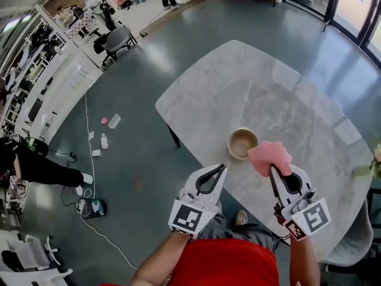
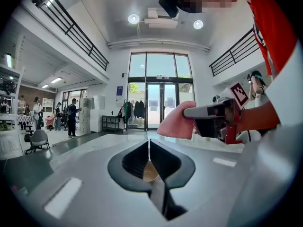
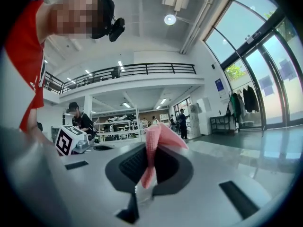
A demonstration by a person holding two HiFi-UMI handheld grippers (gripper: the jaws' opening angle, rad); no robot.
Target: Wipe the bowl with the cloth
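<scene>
A tan bowl (image 1: 242, 143) stands upright on the marble table (image 1: 286, 94), near its front edge. My right gripper (image 1: 273, 170) is shut on a pink cloth (image 1: 269, 157), which hangs just right of the bowl, overlapping its rim from this view. In the right gripper view the cloth (image 3: 154, 148) is pinched between the jaws and sticks up past them. My left gripper (image 1: 223, 167) is shut and empty, below and left of the bowl. In the left gripper view the bowl (image 2: 149, 172) shows behind the closed jaws, with the cloth (image 2: 176, 122) held up on the right.
A green plant (image 1: 370, 164) sits at the table's right edge. A chair (image 1: 116, 40) stands far left on the floor, with small bottles (image 1: 105, 140) and a cable lying there. People stand at the hall's left side (image 1: 36, 165).
</scene>
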